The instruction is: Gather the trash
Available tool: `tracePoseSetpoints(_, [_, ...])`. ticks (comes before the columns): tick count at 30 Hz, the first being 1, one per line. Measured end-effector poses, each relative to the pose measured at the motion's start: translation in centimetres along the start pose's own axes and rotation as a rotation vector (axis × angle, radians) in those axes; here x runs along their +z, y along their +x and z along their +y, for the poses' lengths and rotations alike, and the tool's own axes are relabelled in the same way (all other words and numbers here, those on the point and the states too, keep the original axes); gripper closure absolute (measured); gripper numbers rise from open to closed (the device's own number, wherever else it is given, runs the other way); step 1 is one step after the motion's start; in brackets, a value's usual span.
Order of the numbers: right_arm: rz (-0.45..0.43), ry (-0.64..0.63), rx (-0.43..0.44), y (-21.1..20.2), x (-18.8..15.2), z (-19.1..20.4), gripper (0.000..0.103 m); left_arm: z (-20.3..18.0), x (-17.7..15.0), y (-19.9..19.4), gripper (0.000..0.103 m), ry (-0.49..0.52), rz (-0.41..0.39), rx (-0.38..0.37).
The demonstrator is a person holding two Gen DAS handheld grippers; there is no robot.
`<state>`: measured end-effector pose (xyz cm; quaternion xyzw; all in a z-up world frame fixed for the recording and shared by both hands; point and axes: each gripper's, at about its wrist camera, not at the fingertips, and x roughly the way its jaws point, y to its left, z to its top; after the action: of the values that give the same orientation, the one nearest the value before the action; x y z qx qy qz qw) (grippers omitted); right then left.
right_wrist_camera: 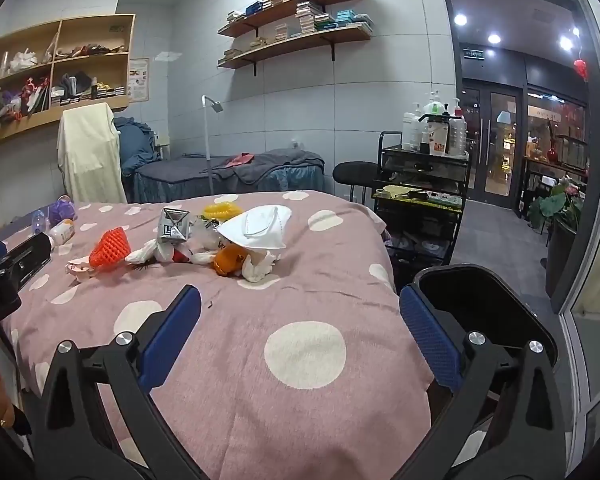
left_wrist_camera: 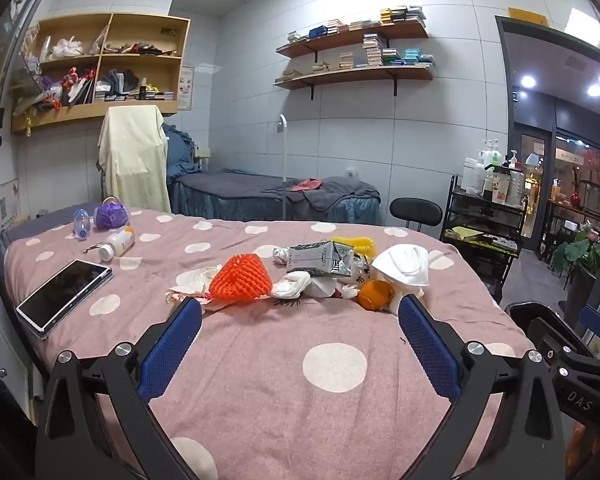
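Step in hand is judged as the approach: nothing is picked up yet. The left hand-held gripper (left_wrist_camera: 300, 316) is held wide apart and empty over the near part of the bed with the pink white-dotted cover (left_wrist_camera: 332, 364); the right hand-held gripper (right_wrist_camera: 300, 312) is likewise spread wide with nothing between its blue pads.

The trash is seen heaped around the middle of the bed, toward the far edge: an orange foam fruit net (left_wrist_camera: 242, 282), a crushed grey-and-white drink carton (left_wrist_camera: 320, 258), a white folded face mask (left_wrist_camera: 402, 266), a piece of orange peel (left_wrist_camera: 374, 294), crumpled white tissues (left_wrist_camera: 290, 286) and a yellow spiky ring (right_wrist_camera: 222, 211).

A dark tablet (left_wrist_camera: 64, 298) and a white pill bottle (left_wrist_camera: 118, 244) lie near the left edge, well apart from the heap; probably not trash.

A black bin (right_wrist_camera: 484, 308) is seen just beside the bed's right edge.

Next move is judged as a reach forward to one nearest piece, the fruit net or peel, then a closing on it.
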<state>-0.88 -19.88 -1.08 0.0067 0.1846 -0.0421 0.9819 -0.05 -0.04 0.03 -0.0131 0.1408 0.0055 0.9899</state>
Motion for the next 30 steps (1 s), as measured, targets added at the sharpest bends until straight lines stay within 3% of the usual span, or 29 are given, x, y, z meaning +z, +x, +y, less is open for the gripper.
tracePoseSetpoints(30, [0.000,0.016,0.029,0.06,0.16,-1.14,0.005,0.14,-0.15,-0.13,0.006,-0.015,0.017,-0.017])
